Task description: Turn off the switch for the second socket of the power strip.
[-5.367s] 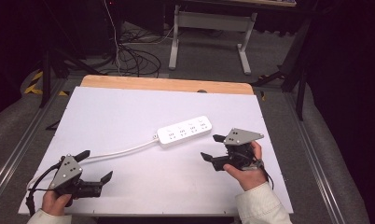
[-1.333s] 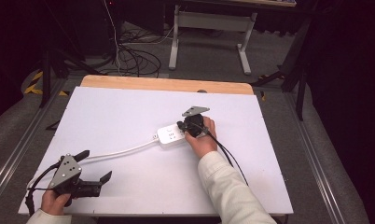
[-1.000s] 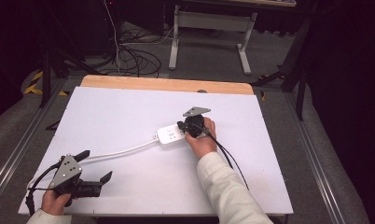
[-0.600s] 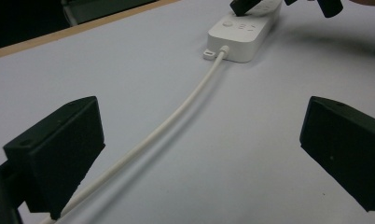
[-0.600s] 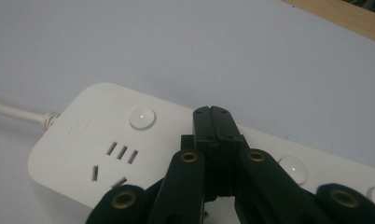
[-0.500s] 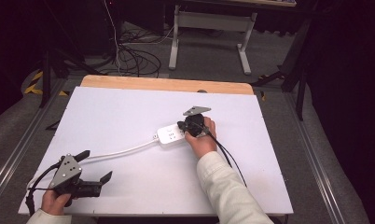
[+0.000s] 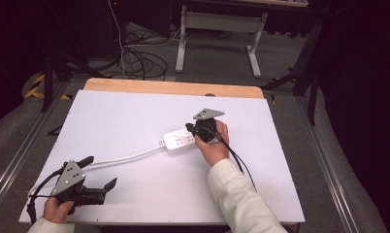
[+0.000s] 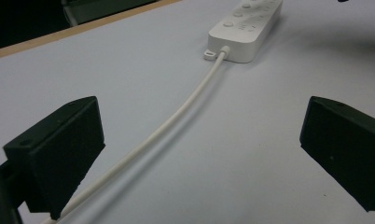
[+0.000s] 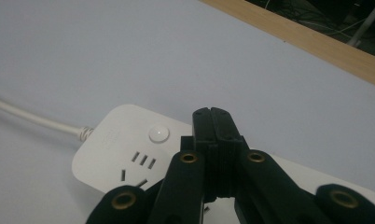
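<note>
A white power strip (image 7: pixel 176 141) lies mid-table, its white cord (image 7: pixel 130 156) running toward the front left. My right gripper (image 7: pixel 189 128) is shut and hovers low over the strip. In the right gripper view the closed jaw tips (image 9: pixel 214 114) sit just beside the strip's round button (image 9: pixel 158 134), above the strip (image 9: pixel 115 154); whether they touch it I cannot tell. My left gripper (image 7: pixel 102 171) rests at the front left, open, nothing between its jaws. In the left gripper view (image 8: pixel 199 140) the cord (image 8: pixel 176 116) runs between the jaws up to the strip (image 8: pixel 244 23).
The white tabletop (image 7: pixel 135 111) has a wooden strip (image 7: pixel 173 88) along its far edge. Behind it stand a metal frame (image 7: pixel 217 29) and loose floor cables (image 7: pixel 139 58). The right gripper's black cable (image 7: pixel 239 162) trails beside the sleeve.
Since 5.4 s ago my right gripper came from the table's right side onto the power strip and shut. Over the last second nothing visibly moved. The left gripper stayed put.
</note>
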### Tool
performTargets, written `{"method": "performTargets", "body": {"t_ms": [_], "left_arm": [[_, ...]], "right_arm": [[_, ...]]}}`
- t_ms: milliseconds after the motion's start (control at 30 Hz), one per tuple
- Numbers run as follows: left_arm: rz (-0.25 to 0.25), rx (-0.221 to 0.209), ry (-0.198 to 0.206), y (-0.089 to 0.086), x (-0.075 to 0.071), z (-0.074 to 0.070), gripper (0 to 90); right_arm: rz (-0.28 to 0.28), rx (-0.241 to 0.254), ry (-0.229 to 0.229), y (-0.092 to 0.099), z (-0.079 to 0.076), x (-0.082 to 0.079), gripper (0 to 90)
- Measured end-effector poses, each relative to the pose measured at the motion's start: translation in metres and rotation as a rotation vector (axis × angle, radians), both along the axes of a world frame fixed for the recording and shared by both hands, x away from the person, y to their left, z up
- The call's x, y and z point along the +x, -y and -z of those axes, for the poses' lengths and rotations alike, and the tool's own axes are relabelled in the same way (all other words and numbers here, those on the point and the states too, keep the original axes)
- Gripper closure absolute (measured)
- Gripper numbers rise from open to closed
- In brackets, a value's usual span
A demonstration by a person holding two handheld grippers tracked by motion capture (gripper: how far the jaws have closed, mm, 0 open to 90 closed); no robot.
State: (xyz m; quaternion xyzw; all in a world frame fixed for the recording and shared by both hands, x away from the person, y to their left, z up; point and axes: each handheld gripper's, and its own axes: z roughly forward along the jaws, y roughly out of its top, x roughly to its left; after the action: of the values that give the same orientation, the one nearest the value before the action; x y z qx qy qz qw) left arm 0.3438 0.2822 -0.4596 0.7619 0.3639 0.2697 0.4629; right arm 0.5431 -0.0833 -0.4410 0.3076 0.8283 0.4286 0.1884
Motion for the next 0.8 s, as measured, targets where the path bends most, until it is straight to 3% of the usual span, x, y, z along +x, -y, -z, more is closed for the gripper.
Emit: {"method": "performTargets", "body": {"t_ms": [233,500,633,767,800], "left_arm": [[-0.001,-0.002,-0.001,0.000,0.000,0.000,0.5],[0.002,0.003,0.001,0.000,0.000,0.000,0.5],[-0.002,-0.001,0.001,0.000,0.000,0.000,0.5],[-0.001,-0.002,0.001,0.000,0.000,0.000,0.5],[-0.002,-0.005,0.002,0.000,0.000,0.000,0.5]], "right_arm": [[-0.024,0.025,0.026,0.002,-0.016,-0.008,90.0],[-0.034,0.023,0.023,0.003,-0.018,-0.010,90.0],[-0.055,0.037,0.037,0.004,-0.020,-0.011,68.4],[-0.078,0.046,0.076,0.007,-0.026,-0.016,54.0],[-0.071,0.062,0.046,0.008,-0.027,-0.018,50.0]]}}
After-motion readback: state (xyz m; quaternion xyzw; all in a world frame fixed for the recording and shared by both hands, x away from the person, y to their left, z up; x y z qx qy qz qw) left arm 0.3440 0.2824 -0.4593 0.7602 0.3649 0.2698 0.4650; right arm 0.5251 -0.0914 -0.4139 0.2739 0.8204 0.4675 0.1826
